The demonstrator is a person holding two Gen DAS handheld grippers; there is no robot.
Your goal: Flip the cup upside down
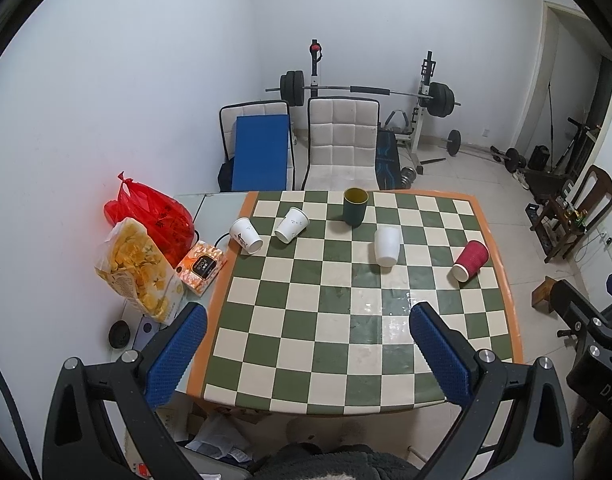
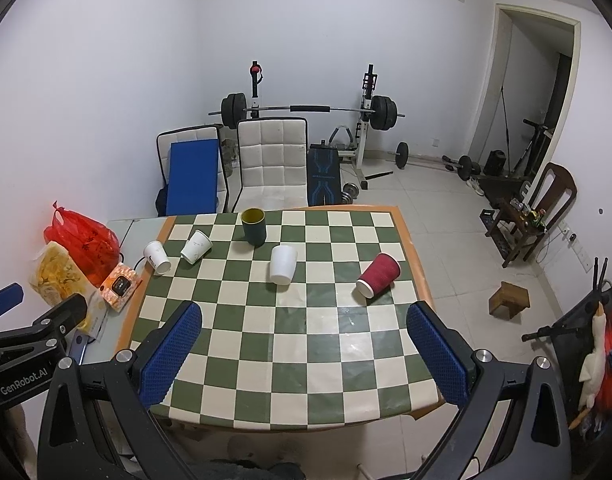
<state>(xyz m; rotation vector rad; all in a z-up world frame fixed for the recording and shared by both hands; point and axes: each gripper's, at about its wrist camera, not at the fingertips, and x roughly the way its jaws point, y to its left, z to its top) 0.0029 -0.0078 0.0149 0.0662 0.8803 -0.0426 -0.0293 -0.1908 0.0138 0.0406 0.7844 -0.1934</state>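
A dark green cup (image 1: 355, 207) (image 2: 254, 227) stands upright, mouth up, at the far edge of the checkered table (image 1: 345, 320) (image 2: 290, 340). A red ribbed cup (image 1: 470, 260) (image 2: 377, 275) lies on its side at the right. A plain white cup (image 1: 386, 246) (image 2: 283, 264) lies tipped near the middle. Two printed white paper cups (image 1: 291, 225) (image 1: 246, 235) (image 2: 196, 246) (image 2: 157, 257) lie on their sides at the far left. My left gripper (image 1: 307, 354) and right gripper (image 2: 304, 354) are both open and empty, held above the table's near edge.
A red plastic bag (image 1: 152, 212), a snack bag (image 1: 140, 272) and an orange box (image 1: 200, 267) sit on a grey surface left of the table. White chairs (image 1: 341, 140), a barbell rack and weights stand behind. A wooden chair (image 2: 541, 208) and small stool (image 2: 509, 300) are at the right.
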